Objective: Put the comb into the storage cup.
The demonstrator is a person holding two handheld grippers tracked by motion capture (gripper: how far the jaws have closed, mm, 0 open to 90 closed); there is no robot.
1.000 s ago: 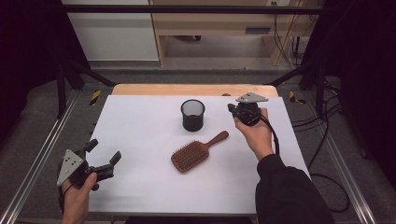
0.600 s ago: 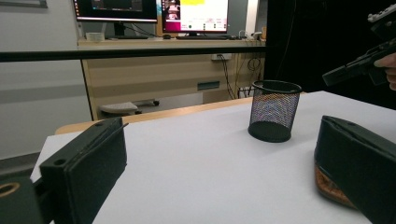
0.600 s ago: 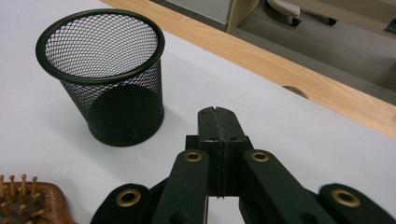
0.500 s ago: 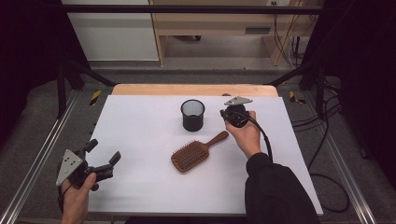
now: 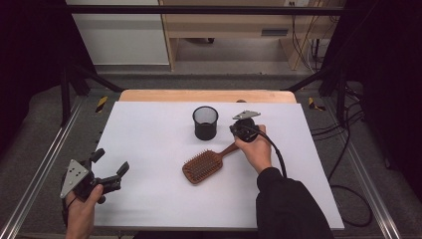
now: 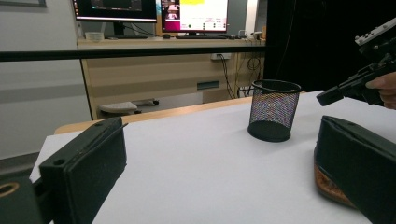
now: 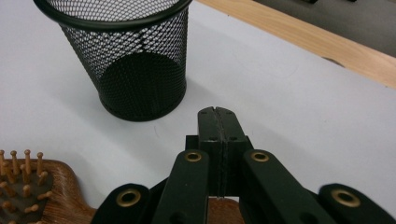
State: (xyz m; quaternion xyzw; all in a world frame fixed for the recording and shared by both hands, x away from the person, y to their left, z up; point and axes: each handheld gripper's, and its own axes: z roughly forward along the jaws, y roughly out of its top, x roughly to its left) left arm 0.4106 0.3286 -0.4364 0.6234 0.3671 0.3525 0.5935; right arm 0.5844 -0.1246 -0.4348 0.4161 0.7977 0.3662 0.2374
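Note:
A wooden hairbrush [image 5: 204, 167] lies bristles up in the middle of the white table [image 5: 149, 134], its handle pointing toward the far right. Behind it stands a black mesh cup [image 5: 205, 122]. My right gripper [image 5: 234, 131] hovers just over the brush handle, beside the cup, and is shut with nothing between its jaws. In the right gripper view the closed tips [image 7: 217, 112] point at bare table next to the cup [image 7: 123, 56], with the brush head [image 7: 28, 196] at lower left. My left gripper [image 5: 110, 161] rests open at the front left; its view faces the cup [image 6: 273, 109].
A wooden strip [image 5: 199, 95] borders the table's far edge. Metal rails [image 5: 45, 164] run along both sides, and cables [image 5: 348, 149] trail on the floor at the right. A desk with monitors [image 6: 154, 9] stands beyond the table.
My right gripper has come down and to the left, from beside the cup's right to just over the brush handle. The left gripper has stayed put.

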